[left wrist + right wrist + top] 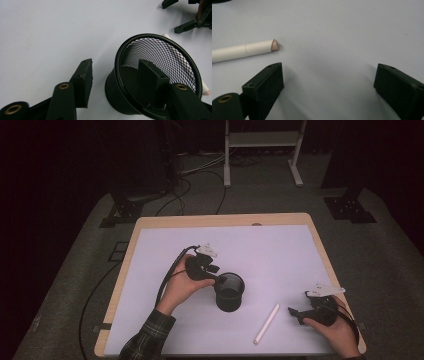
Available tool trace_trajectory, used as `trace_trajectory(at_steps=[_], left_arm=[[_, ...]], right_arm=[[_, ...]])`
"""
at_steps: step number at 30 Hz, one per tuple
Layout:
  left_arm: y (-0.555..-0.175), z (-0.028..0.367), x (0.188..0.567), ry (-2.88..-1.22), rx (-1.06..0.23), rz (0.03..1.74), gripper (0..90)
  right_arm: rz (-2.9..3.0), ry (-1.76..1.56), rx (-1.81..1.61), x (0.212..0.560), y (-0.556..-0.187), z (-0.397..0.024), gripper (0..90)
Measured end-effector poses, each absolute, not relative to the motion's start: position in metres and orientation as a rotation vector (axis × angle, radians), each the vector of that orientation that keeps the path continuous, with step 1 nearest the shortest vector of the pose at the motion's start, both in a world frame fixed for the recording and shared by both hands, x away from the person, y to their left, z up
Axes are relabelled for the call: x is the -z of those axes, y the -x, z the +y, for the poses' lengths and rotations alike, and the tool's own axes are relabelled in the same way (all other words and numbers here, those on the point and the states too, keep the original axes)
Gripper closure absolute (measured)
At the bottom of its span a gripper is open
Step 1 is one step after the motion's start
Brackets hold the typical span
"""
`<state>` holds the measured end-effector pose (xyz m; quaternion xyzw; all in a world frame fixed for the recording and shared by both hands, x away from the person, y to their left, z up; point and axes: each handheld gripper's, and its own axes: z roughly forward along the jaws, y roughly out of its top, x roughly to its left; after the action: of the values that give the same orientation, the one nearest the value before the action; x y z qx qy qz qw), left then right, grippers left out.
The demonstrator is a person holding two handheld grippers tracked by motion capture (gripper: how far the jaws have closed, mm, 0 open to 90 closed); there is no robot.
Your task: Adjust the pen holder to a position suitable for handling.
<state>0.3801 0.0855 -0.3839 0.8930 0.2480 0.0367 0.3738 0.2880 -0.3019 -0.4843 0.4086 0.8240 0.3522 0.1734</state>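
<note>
A black wire-mesh cup (230,292) stands upright mid-desk on the white sheet (165,240). The left claw (120,75) straddles its rim, jaws parted, one inside, one outside and clear of the wall. A white cylindrical marker (266,323) lies between the cup and the right claw (299,315), whose jaws are spread wide, holding nothing.

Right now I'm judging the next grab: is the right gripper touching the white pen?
Apart. In the right gripper view, bare table shows between the white pen and the right gripper, whose jaws stand wide open.
</note>
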Motion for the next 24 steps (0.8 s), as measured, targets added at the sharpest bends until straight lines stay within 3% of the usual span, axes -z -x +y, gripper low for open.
trace_trajectory(at_steps=[24], left_arm=[[-0.353,0.149,0.37,-2.242,-0.175,0.708,40.9]], right_arm=[[2.337,-1.158,-0.997,0.484,-0.288,-0.302,8.0]])
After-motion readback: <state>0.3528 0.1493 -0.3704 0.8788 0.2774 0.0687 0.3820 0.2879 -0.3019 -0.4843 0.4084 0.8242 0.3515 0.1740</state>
